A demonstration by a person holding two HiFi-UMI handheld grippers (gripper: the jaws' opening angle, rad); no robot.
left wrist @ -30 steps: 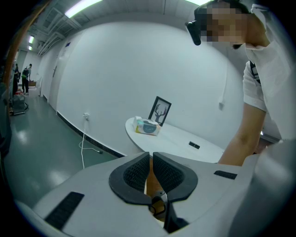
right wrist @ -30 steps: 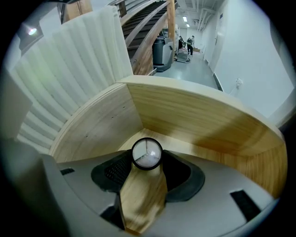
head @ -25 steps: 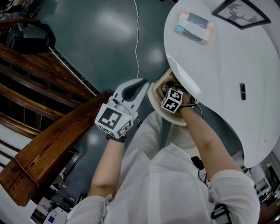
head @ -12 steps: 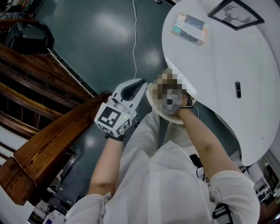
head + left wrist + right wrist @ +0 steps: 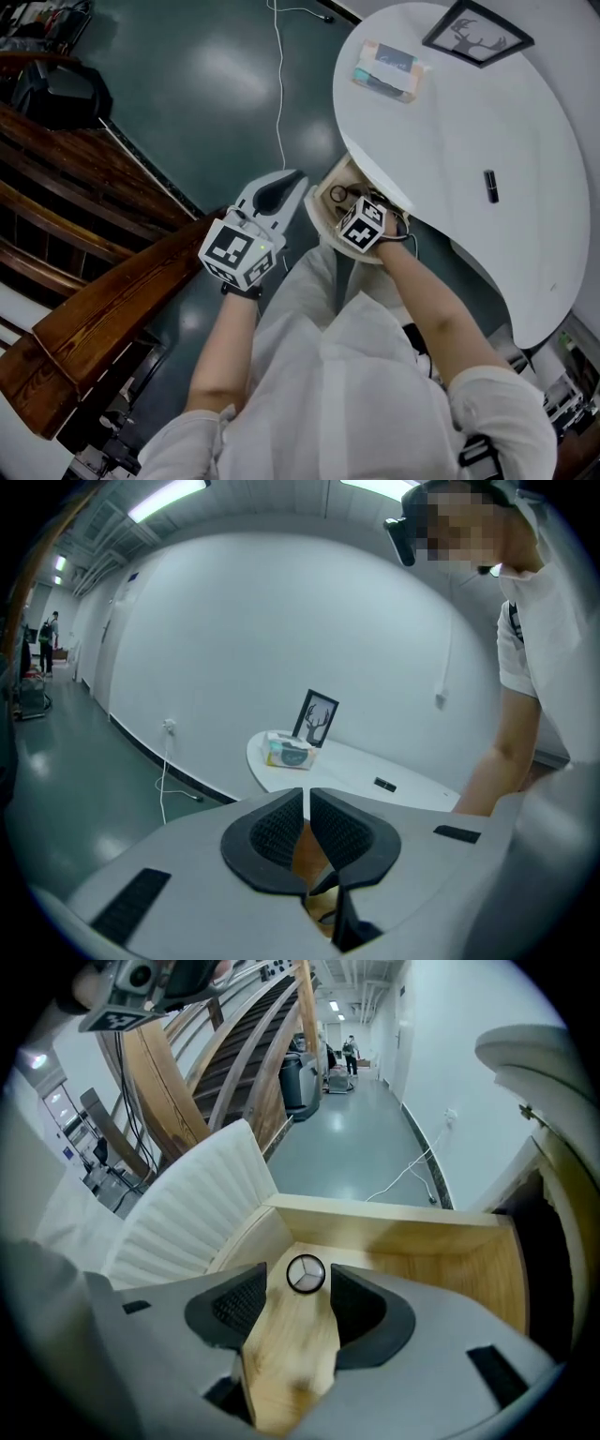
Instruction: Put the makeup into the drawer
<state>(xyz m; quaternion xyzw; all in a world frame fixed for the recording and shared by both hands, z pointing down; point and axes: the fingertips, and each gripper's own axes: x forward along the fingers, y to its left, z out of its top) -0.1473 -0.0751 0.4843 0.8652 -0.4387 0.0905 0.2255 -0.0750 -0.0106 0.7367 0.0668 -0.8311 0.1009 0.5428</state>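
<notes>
Two grippers, one drawer, one compact, one black tube, one tissue pack, one picture frame.

Pale matt wood drawer — glossy white tabletop

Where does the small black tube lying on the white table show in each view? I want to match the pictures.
Head view: the small black tube lies at the right, on the white table, below the framed deer picture.
Left gripper view: right of centre, on the tabletop, lower right of the deer picture.
Right gripper view: not in it; only the open drawer and the table's edge show.
Shared landmark: the framed deer picture.
</notes>
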